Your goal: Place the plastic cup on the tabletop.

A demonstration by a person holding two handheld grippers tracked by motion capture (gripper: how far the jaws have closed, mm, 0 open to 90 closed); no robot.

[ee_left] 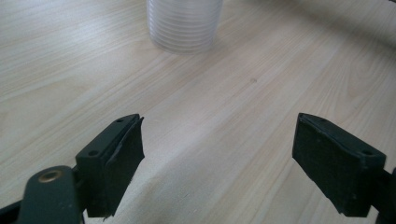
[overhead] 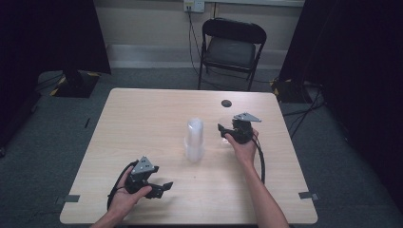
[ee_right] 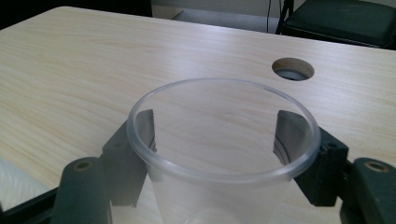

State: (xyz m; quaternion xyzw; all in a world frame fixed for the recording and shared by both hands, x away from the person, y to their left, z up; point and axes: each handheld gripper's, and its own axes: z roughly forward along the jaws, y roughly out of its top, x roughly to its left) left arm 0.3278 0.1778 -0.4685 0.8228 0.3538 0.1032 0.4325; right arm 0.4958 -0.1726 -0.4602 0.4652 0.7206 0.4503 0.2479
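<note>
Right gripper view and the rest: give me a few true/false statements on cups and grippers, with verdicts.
1. The right gripper has its jaws on either side of a clear cup. True.
2. The left gripper holds a cup. False: its jaws stand wide apart over bare table.
3. A stack of cups stands upright mid-table. True.
4. The held cup is upside down. False: its rim faces up.
5. The chair lies tipped over. False: it stands upright beyond the table.
</note>
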